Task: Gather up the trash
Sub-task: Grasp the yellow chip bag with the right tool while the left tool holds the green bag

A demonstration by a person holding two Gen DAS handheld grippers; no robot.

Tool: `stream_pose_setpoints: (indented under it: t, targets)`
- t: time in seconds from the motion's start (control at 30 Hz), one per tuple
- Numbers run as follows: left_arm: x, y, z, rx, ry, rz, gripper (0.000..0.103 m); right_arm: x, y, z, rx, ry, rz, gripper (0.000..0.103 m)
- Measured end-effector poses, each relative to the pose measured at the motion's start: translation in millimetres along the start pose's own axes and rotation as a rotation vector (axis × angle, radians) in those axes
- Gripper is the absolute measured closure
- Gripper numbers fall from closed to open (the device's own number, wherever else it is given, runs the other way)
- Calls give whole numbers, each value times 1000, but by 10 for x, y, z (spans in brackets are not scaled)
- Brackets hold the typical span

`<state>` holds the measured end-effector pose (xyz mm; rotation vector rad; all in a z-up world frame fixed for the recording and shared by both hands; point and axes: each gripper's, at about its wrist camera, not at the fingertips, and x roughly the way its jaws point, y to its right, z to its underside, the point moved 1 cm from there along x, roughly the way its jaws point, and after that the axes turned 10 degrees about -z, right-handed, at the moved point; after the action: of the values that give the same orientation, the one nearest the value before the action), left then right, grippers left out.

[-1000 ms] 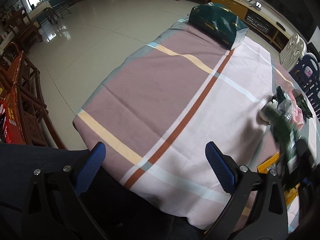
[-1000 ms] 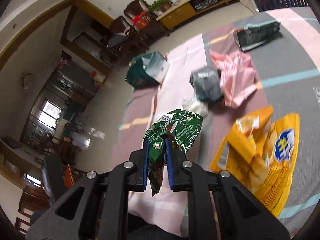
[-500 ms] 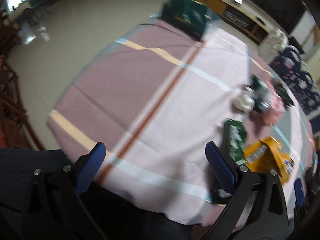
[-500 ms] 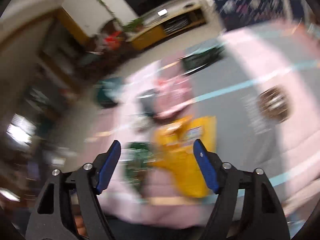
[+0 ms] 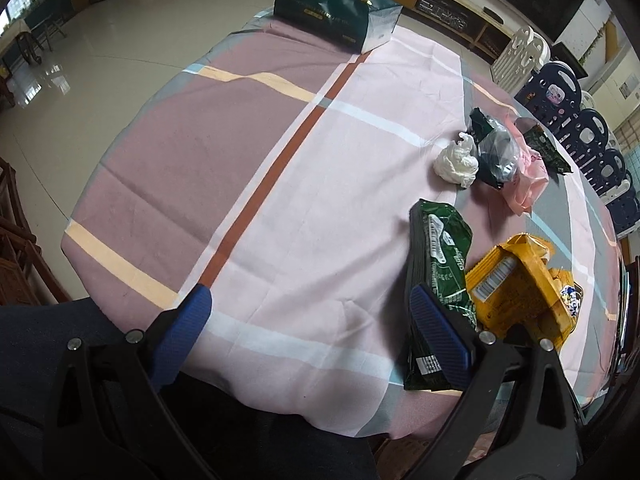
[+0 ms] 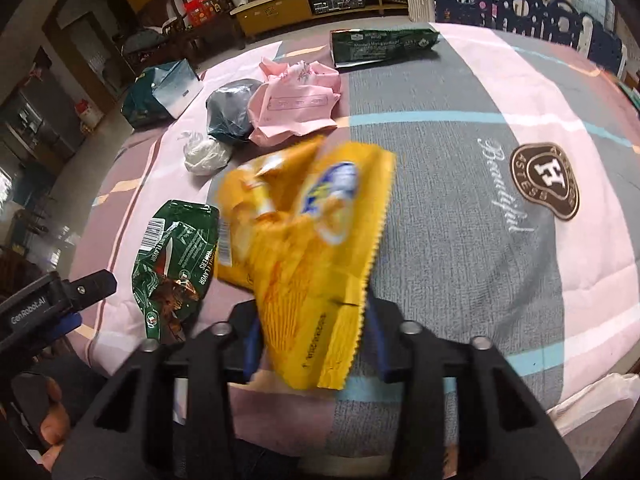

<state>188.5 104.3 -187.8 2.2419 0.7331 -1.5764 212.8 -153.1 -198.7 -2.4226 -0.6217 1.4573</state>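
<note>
Dropped green wrapper lengthwise, barcode nearest.

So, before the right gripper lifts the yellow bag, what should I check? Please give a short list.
1. Yellow bag between the right gripper fingers: ok, jaws closing on it.
2. Firm grip on the bag: cannot tell, picture is blurred.
3. Green wrapper free of the yellow bag: cannot tell, their edges overlap.
4. Left gripper empty and open: ok.
5. Green paper bag ready for trash: cannot tell, its opening faces away.
</note>
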Motion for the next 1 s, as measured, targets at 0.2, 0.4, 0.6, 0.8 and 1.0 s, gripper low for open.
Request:
stream_pose_setpoints:
  t: [0.2, 0.4, 0.6, 0.8, 1.0]
  targets:
    - [-34, 57, 27, 19, 7, 15, 4, -120, 40, 50, 21, 48, -29, 76]
    - [-105, 213, 79, 73, 50, 53, 4, -267, 139, 152, 76, 79, -9, 76]
    - [-128, 480, 191, 178, 64, 90, 4, -497, 332, 210, 138, 120, -1, 76]
    - [-110, 679, 300, 257, 76, 88, 4, -753, 442, 245, 140, 174, 0, 76]
    - [-45, 718, 327, 276, 72, 31, 4, -809, 494, 266, 156, 179, -6, 76]
